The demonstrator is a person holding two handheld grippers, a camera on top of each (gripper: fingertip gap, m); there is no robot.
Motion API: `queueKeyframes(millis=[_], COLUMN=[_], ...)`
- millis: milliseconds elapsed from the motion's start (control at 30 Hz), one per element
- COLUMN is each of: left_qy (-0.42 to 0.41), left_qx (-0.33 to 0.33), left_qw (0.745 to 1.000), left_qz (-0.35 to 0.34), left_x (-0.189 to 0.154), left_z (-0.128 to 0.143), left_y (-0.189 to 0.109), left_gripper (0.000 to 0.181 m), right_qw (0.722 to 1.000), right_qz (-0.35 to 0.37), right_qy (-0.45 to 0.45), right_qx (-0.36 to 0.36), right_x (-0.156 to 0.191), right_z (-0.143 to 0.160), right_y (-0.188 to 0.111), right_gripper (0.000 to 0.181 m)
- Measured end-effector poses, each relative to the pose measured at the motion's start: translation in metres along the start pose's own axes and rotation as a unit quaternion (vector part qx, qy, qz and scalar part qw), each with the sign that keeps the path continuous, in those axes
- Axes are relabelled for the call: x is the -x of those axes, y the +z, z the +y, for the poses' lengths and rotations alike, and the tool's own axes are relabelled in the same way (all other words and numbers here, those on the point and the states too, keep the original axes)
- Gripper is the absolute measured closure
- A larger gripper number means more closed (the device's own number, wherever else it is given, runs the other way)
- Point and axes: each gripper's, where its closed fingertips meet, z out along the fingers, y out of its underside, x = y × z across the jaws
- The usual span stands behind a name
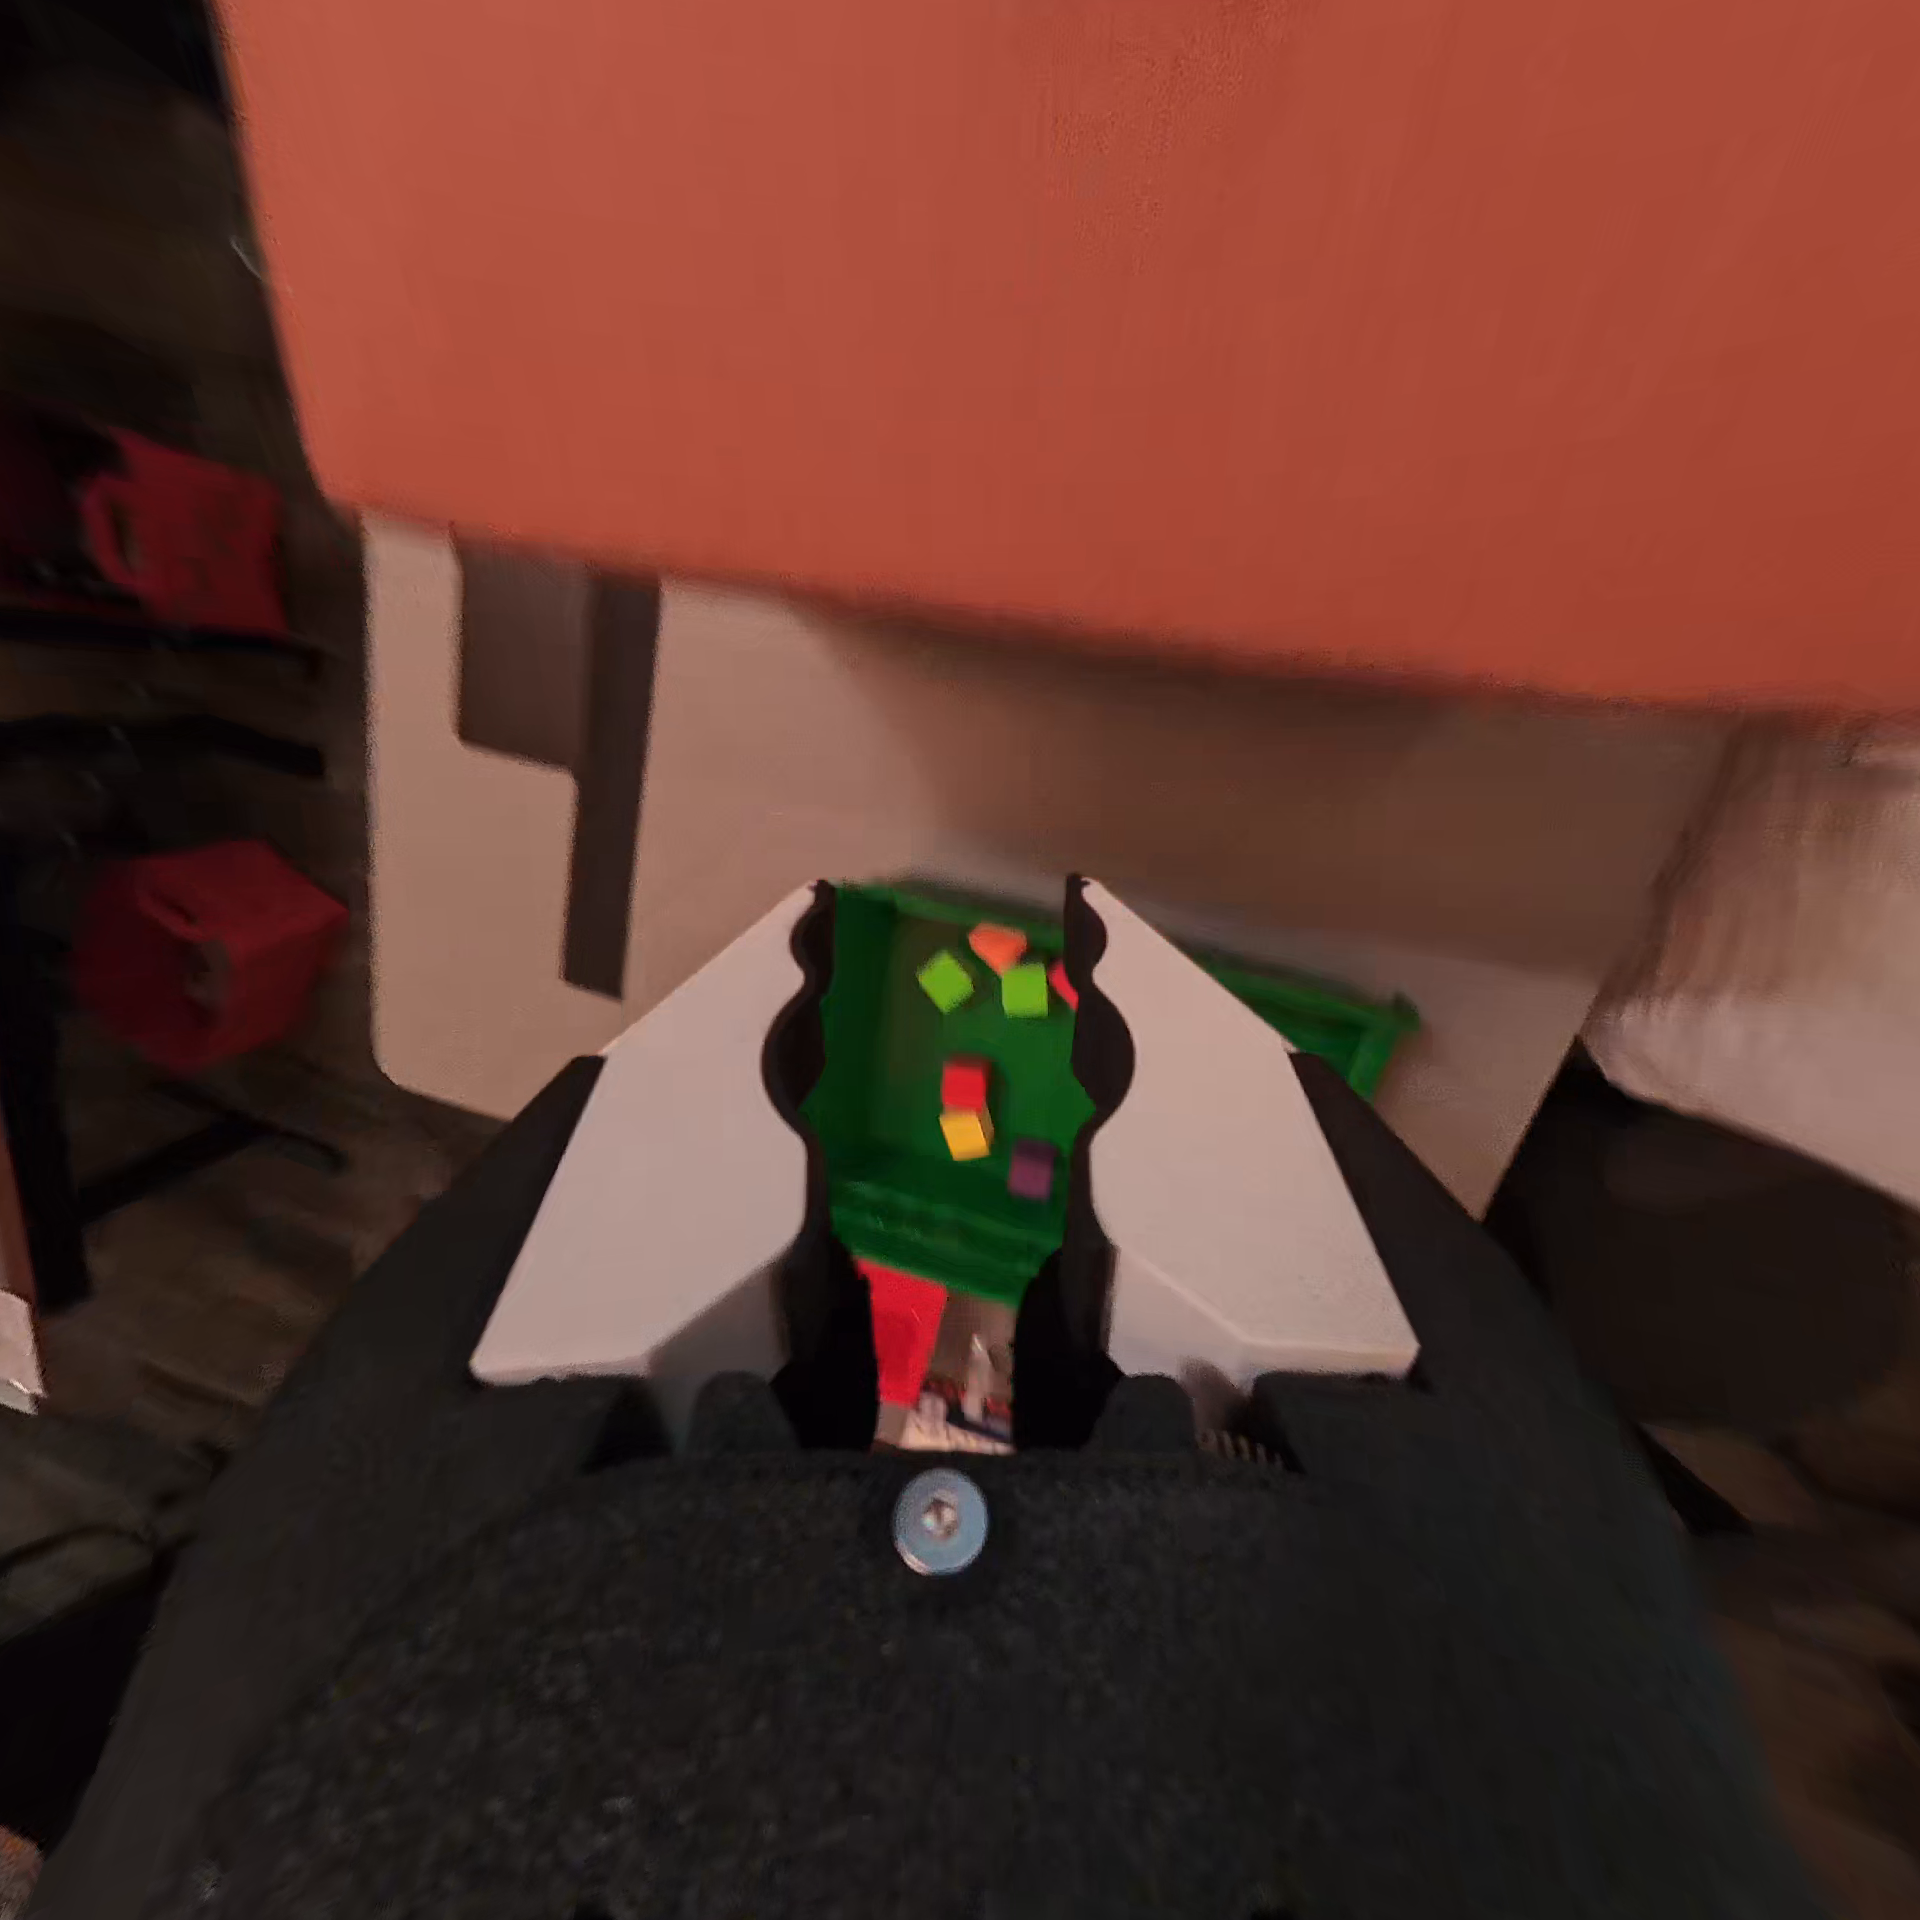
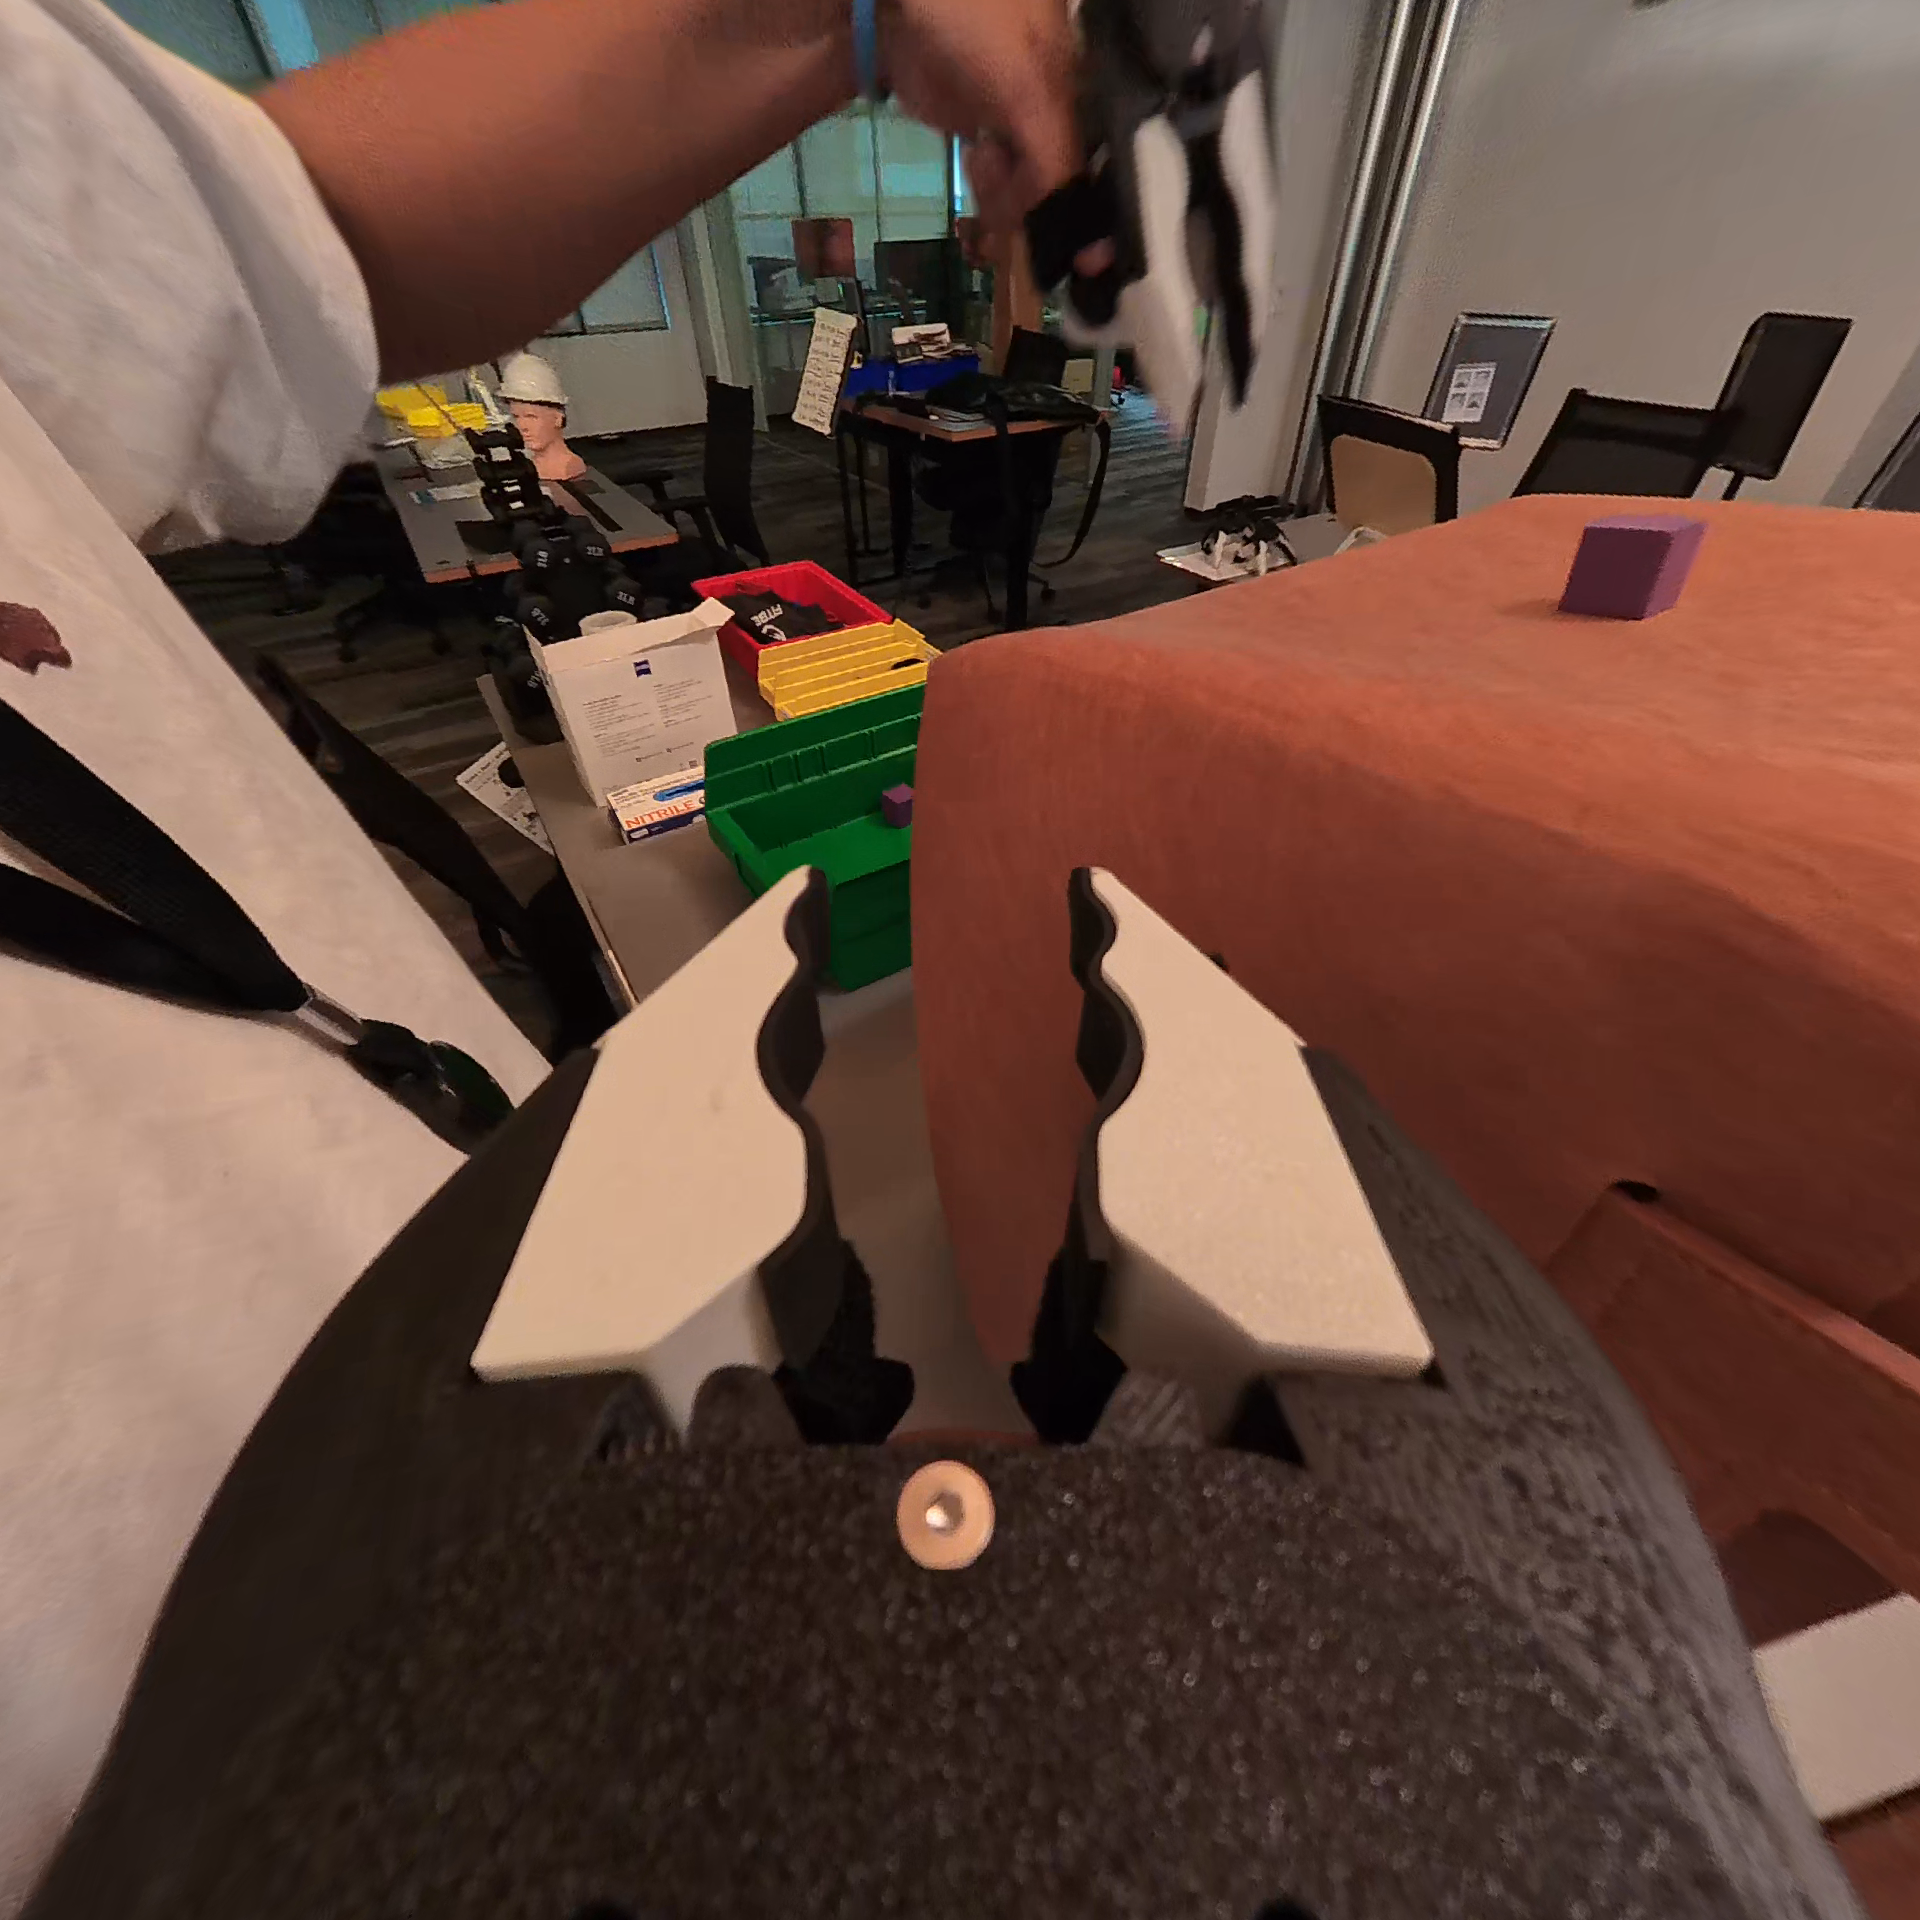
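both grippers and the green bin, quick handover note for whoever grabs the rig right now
Left gripper: open, empty, raised in the air, aimed down at the green bin.
Right gripper: open, empty, low beside the edge of the rust-orange cloth.
Things: small cubes lie loose in the bin, among them two lime, a red, a yellow and a purple. A larger purple block sits alone on top of the cloth.
Done or left: no goal stated; nothing is gripped at present.
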Motion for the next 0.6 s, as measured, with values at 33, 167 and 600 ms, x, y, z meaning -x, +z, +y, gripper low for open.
queueKeyframes(millis=[33, 167, 600], left_qy=[-0.011, -0.101, 0.000], left_qx=[0.021, 0.105, 0.195], left_qw=[1.000, 0.989, 0.980], left_qz=[0.007, 0.021, 0.049], left_x=[0.000, 0.005, -0.003], left_z=[0.030, 0.137, 0.268], left_y=[0.012, 0.080, 0.231], left_gripper=[0.136, 0.136, 0.135], right_qw=[1.000, 1.000, 1.000], right_qz=[-0.004, -0.020, -0.011], right_qy=[0.001, 0.000, -0.003], right_qx=[-0.002, -0.002, 0.024], right_x=[0.001, 0.007, 0.015], right_z=[-0.001, -0.003, -0.003], right_y=[0.003, 0.013, 0.017], right_gripper=[0.135, 0.135, 0.135])
